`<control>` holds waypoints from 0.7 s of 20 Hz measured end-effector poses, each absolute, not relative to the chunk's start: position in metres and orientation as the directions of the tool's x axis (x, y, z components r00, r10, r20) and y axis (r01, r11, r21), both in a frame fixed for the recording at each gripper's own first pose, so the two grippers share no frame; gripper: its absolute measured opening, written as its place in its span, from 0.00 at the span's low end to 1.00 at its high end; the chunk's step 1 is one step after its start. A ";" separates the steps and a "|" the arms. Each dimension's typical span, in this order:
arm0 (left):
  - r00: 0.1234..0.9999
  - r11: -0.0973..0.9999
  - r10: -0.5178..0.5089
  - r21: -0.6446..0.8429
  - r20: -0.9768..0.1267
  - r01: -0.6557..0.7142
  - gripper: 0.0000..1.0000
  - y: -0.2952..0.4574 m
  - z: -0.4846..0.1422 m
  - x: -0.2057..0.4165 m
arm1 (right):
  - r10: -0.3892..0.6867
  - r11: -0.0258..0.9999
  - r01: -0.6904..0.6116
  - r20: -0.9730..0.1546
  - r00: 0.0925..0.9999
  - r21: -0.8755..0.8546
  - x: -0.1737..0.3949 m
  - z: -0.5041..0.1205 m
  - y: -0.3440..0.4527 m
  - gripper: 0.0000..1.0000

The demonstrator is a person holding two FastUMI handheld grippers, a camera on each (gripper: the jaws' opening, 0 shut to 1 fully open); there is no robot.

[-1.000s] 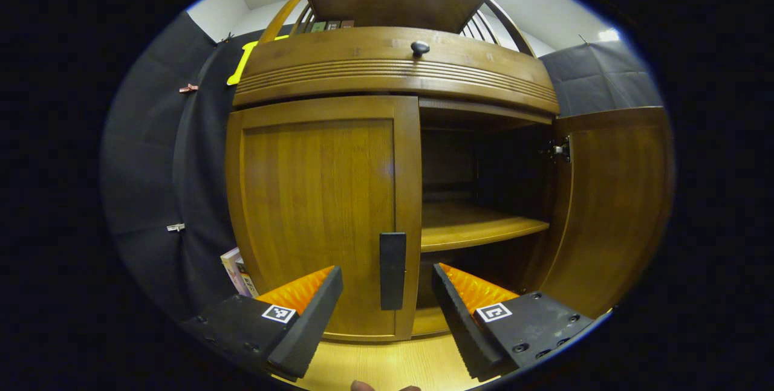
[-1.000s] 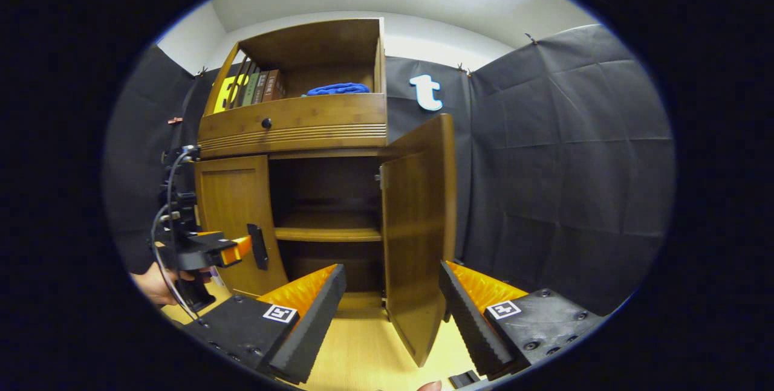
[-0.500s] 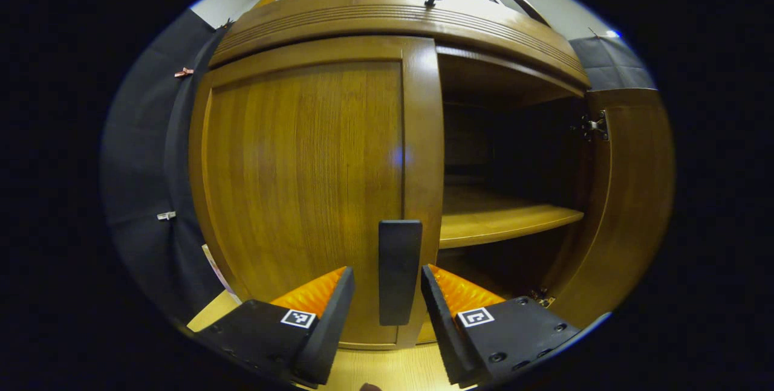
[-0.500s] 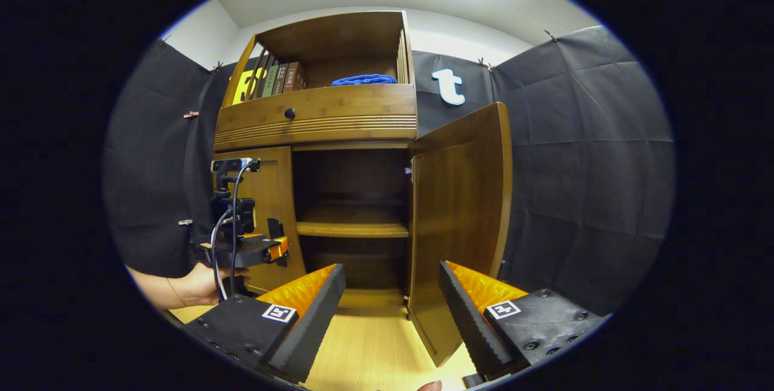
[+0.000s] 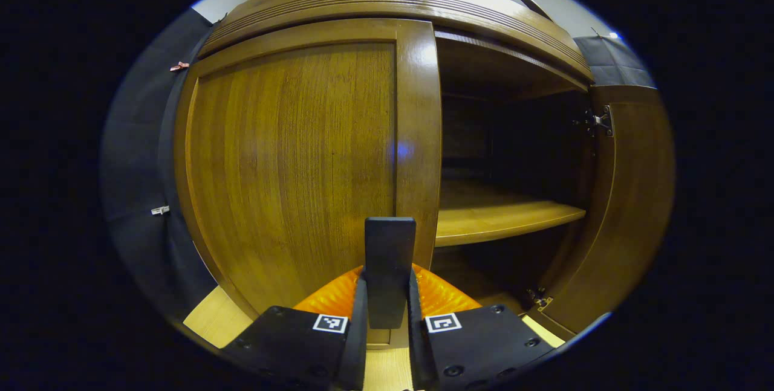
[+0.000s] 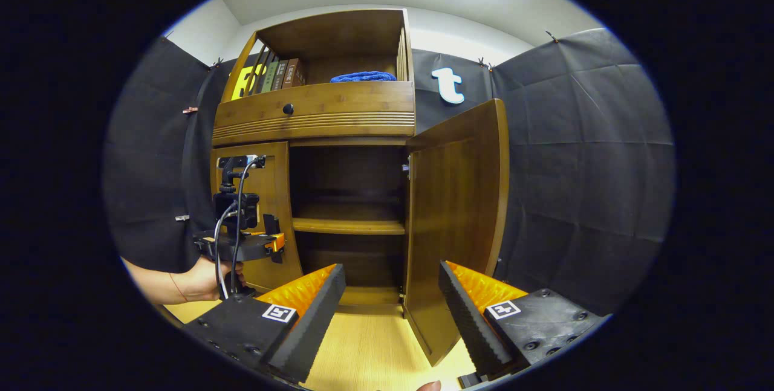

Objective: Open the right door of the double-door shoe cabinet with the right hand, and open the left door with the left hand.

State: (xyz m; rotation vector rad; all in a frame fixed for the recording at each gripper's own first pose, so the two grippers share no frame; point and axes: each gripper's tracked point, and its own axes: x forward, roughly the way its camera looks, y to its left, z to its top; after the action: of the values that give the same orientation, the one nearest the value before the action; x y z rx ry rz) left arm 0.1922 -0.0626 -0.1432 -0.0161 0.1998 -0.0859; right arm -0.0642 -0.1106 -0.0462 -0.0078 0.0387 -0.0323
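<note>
- Left gripper (image 5: pixel 387 318): fingers are pressing in from both sides on the left door handle (image 5: pixel 389 270), a dark upright bar near that door's inner edge. Clamped.
- In the right gripper view the left gripper (image 6: pixel 266 245) is sitting at that handle, with a hand (image 6: pixel 205 279) holding it from below and cables running up from it.
- Left door (image 5: pixel 290 161) is lying flush with the cabinet front, not opened yet.
- Right gripper (image 6: pixel 392 303): fingers are standing wide apart, gripping nothing, hanging in front of the cabinet above the light wood floor (image 6: pixel 369 348).
- Right door (image 6: pixel 456 216) is standing swung out, well clear of the front; its edge is falling between the right gripper's fingers in that view, no contact visible.
- Shoe cabinet (image 6: pixel 314 119): the open right half is showing a dark interior with one shelf (image 6: pixel 347 225).
- Above the doors, a drawer with a round knob (image 6: pixel 288 109).
- Top cubby is holding upright books (image 6: pixel 281 75) and a blue cloth (image 6: pixel 361 77).
</note>
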 end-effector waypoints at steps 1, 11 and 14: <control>0.976 0.996 -0.094 -0.030 -0.198 0.089 0.31 -0.063 -0.143 0.190 | -0.029 1.000 0.029 -0.038 0.999 -0.010 -0.064 -0.047 -0.110 0.98; 0.972 0.992 -0.125 -0.020 -0.197 0.123 0.29 -0.044 -0.143 0.127 | 0.010 1.000 -0.011 -0.041 0.999 -0.005 -0.059 -0.052 -0.087 0.98; 0.971 0.992 -0.127 -0.027 -0.201 0.124 0.29 -0.031 -0.141 0.100 | 0.031 1.000 -0.031 -0.042 0.999 -0.003 -0.054 -0.054 -0.076 0.98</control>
State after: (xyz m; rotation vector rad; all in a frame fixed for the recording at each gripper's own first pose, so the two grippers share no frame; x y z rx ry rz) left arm 0.1002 -0.0310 -0.1408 -0.0144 0.2036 -0.1269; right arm -0.0538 -0.0761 -0.0544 -0.0032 0.0420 0.0312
